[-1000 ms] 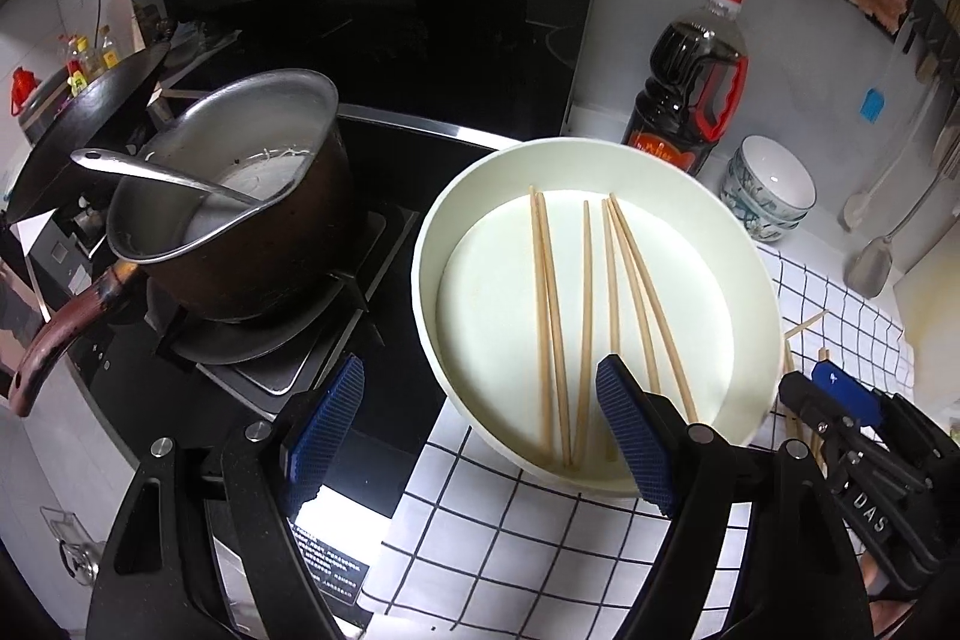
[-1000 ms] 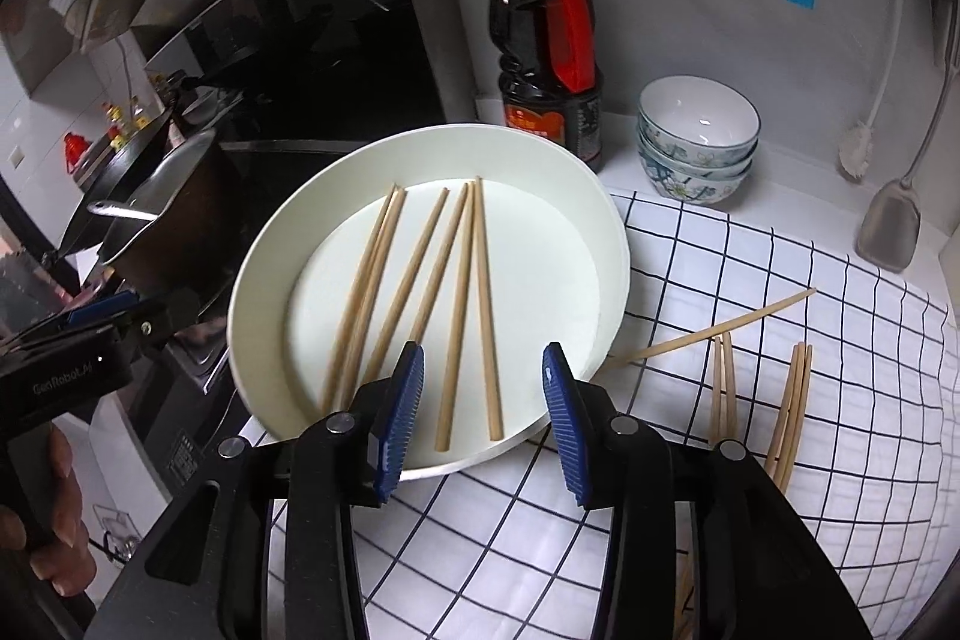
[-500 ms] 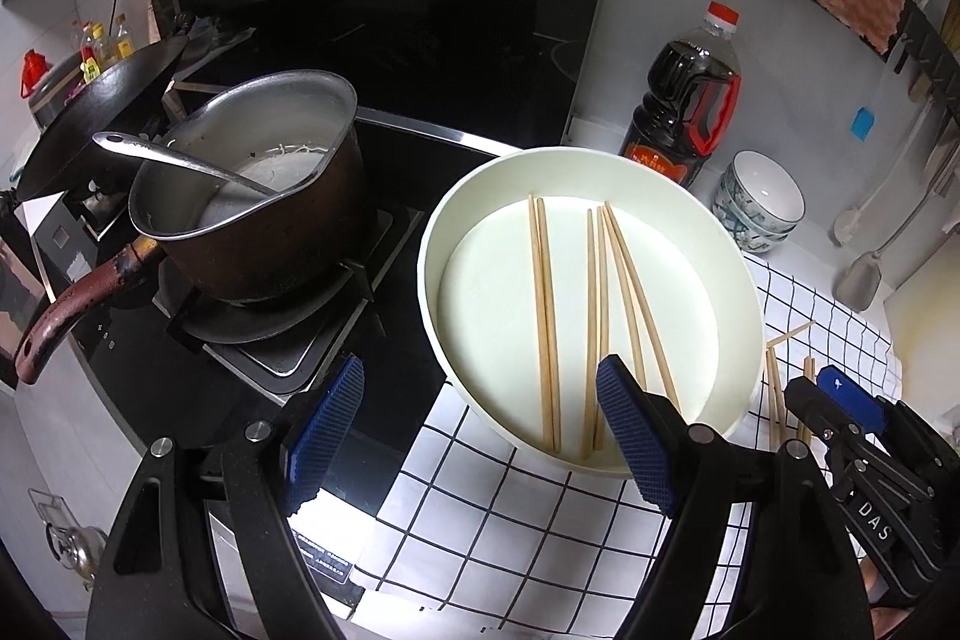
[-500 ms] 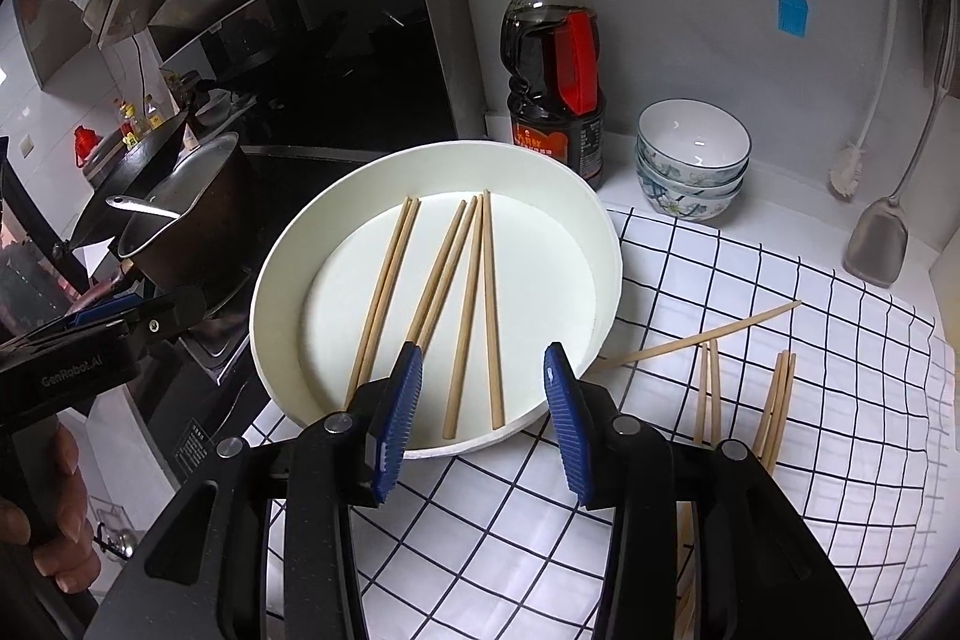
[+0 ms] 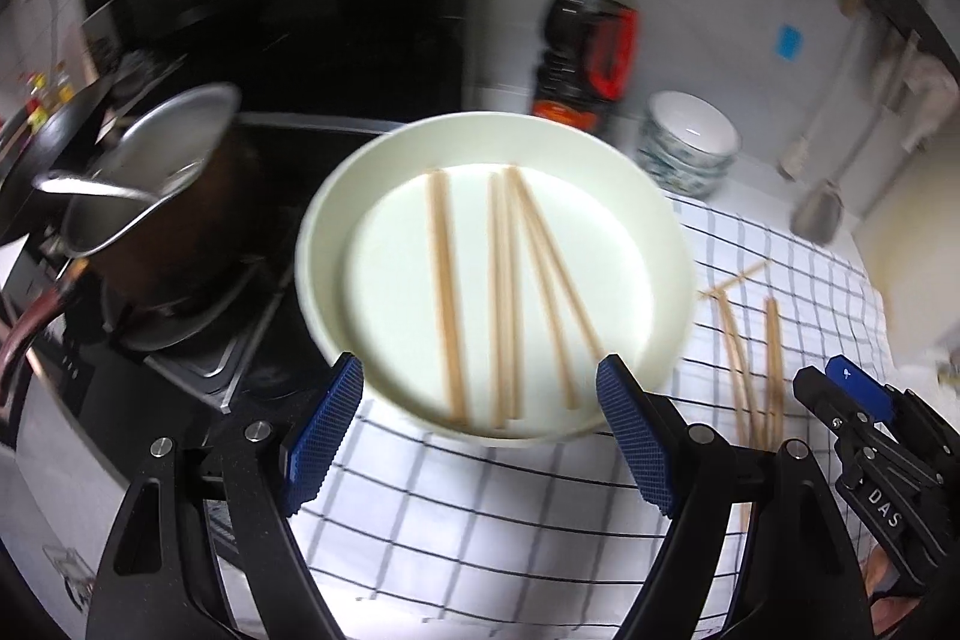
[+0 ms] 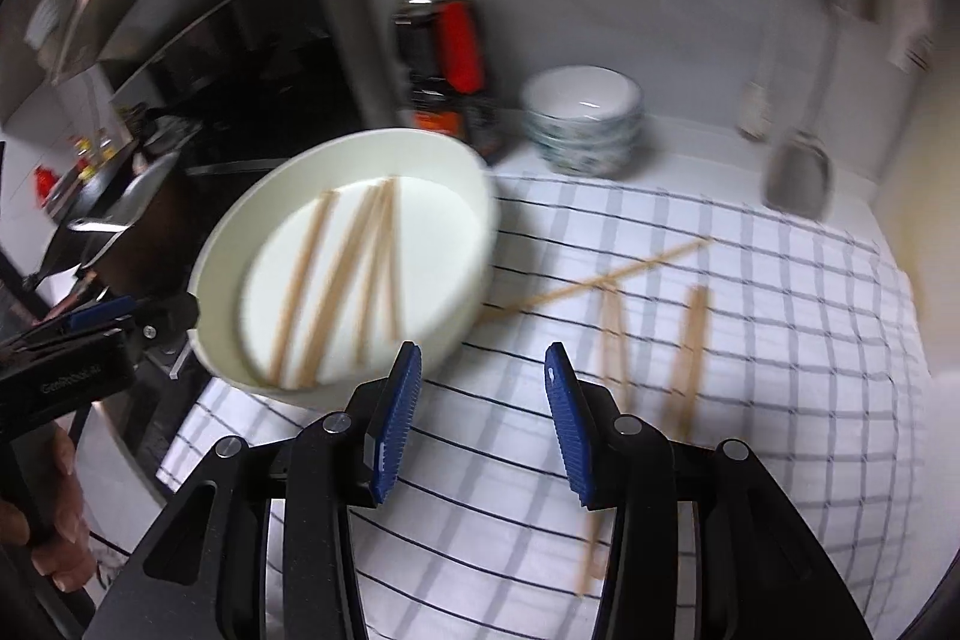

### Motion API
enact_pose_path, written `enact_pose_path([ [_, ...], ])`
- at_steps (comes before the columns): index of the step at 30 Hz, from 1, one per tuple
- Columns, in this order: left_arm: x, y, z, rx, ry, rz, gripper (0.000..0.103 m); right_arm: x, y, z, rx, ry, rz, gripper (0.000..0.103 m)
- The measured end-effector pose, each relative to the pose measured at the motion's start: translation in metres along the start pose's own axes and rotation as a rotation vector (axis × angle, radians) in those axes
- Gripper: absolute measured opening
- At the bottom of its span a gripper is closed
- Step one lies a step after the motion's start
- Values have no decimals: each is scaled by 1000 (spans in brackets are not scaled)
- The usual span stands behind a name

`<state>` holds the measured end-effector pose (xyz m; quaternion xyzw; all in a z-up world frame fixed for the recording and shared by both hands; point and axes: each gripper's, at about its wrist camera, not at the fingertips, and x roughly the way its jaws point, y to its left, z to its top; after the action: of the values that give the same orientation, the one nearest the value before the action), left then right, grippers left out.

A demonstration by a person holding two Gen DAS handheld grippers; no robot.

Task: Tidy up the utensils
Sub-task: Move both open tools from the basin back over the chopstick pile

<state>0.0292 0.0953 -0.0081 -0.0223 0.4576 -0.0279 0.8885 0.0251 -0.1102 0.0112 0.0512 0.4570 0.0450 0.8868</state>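
Currently both claws hang above the checked cloth [image 6: 690, 460] on the counter, both views smeared by motion. Landmark: the white dish [image 5: 498, 280].

Left claw [image 5: 480, 436]: jaws wide, nothing between them, sitting at the dish's near rim. Right claw [image 6: 480, 412]: jaws partly apart, about half width, empty, just off the dish's near-right edge.

Task's things: one batch of chopsticks [image 5: 504, 292] already lies inside the dish, roughly parallel, one pair splayed. The loose chopsticks [image 6: 690, 340] lie on the cloth to the right of the dish; one long stick [image 6: 600, 280] lies slantwise with its end near the dish wall, the rest lie more or less lengthwise beyond it.

Judged step: right claw heading for the loose sticks, to carry them into the dish.

How to do it well:
- Pick a close-lying pair rather than the slantwise single; two together save a trip.
- Turn the claw so the pads cross the sticks, not run along them.
- Grip near mid-length so the sticks don't tip.
- Come down until the pads straddle the sticks, close gently; thin round sticks roll, and the cloth may bunch.
- Lift clear of the dish wall before crossing it, lay them in line with the ones inside.
- Keep the left claw off the dish rim; a knock could tip it toward the pot [image 5: 156, 196] on its left.
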Motion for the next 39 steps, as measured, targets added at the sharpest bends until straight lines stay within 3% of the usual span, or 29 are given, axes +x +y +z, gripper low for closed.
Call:
enact_pose_path([
  [9,19,-63,-12,119,24,-81,79,-4,-81,-43,149,34,-156,41],
  [17,33,-106,-28,138,2,-125,79,20,-115,-72,176,94,-186,43],
  [30,62,-140,-45,144,17,-120,79,69,-123,-77,141,129,-161,43],
  [39,73,-147,-55,138,59,-117,79,71,-123,-80,119,125,-176,44],
])
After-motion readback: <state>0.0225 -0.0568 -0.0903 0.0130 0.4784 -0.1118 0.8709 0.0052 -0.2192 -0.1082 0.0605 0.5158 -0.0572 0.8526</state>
